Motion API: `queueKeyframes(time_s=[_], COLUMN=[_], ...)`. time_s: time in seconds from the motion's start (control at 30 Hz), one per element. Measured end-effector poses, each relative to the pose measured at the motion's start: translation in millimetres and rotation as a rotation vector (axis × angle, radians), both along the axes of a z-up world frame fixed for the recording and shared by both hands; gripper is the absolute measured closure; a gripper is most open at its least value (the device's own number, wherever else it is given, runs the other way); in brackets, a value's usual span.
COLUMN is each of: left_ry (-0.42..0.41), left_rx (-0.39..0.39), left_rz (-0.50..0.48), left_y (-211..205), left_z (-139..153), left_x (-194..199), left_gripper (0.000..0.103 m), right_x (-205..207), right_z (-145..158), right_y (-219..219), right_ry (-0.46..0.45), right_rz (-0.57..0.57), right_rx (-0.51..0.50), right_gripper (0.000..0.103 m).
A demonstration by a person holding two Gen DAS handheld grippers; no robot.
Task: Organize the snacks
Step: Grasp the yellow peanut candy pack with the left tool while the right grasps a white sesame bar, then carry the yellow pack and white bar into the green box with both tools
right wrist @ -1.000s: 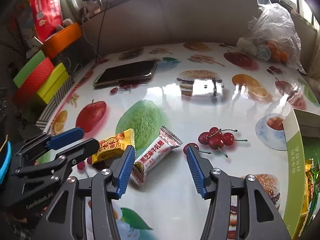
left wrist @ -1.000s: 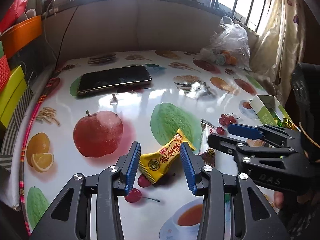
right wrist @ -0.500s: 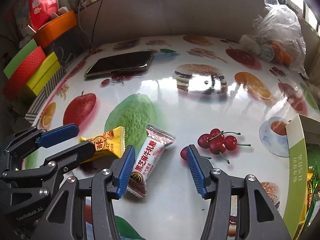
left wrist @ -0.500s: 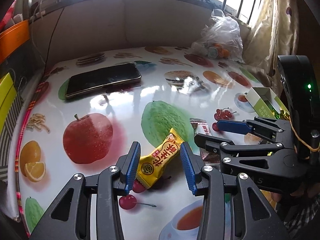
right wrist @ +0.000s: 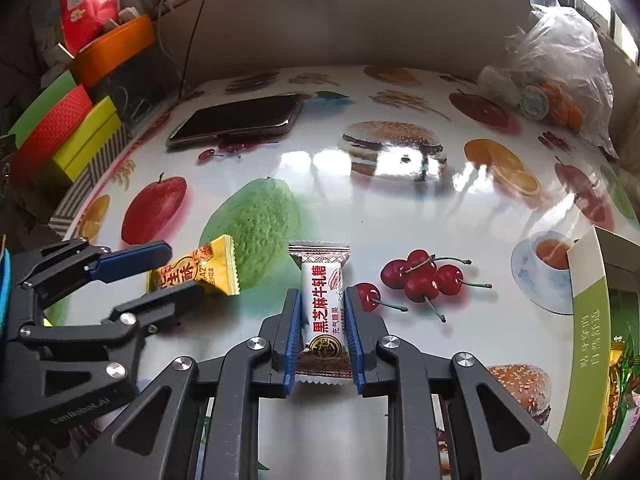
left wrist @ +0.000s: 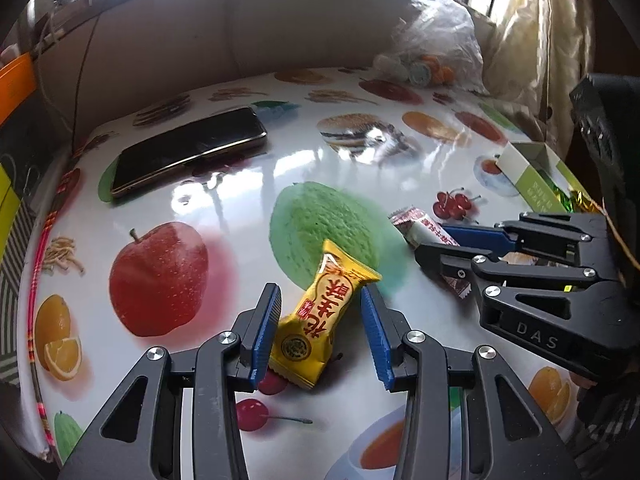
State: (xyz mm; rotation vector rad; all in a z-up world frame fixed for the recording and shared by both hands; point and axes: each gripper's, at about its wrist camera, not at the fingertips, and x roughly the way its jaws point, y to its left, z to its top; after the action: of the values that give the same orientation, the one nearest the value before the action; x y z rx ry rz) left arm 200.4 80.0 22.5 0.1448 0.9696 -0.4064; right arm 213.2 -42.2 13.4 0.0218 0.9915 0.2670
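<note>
A yellow snack packet lies on the fruit-print table, between the fingers of my left gripper. Those jaws stand open, with a gap on each side of the packet. In the right wrist view a white and brown sesame candy packet lies lengthwise between the blue pads of my right gripper. Its jaws are closing and the pads press on both sides of the packet. The left gripper shows at that view's left, around the yellow snack packet. My right gripper reaches in from the right beside the candy.
A green and white open box with wrapped sweets sits at the table's right edge. A dark phone lies at the back left. A clear plastic bag rests at the back right. Coloured boxes are stacked off the left edge.
The right jaws have closed in from wide apart onto the sesame candy, which now lies straight between them. The left gripper has crept forward around the yellow packet.
</note>
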Motion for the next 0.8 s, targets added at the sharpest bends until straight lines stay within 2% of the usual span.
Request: queueKeyframes(time_s=[0.6, 0.7, 0.8], left_ry=[0.008, 0.009, 0.009], left_rx=[0.004, 0.006, 0.009], left_rz=[0.03, 0.038, 0.04], left_y=[-7.7, -7.6, -7.8], left_z=[-5.3, -5.1, -4.9], left_x=[5.6, 6.1, 6.7], left_gripper=[0.061, 0.078, 0.079], right_x=[-2.1, -2.5, -2.8], right_z=[-0.8, -0.7, -0.7], right_y=[-2.8, -3.2, -3.7], right_ry=[-0.006, -0.007, -0.008], right_rz=[0.0, 0.0, -0.002], right_rx=[0.024, 0.026, 0.026], right_gripper=[0.083, 0.084, 0.084])
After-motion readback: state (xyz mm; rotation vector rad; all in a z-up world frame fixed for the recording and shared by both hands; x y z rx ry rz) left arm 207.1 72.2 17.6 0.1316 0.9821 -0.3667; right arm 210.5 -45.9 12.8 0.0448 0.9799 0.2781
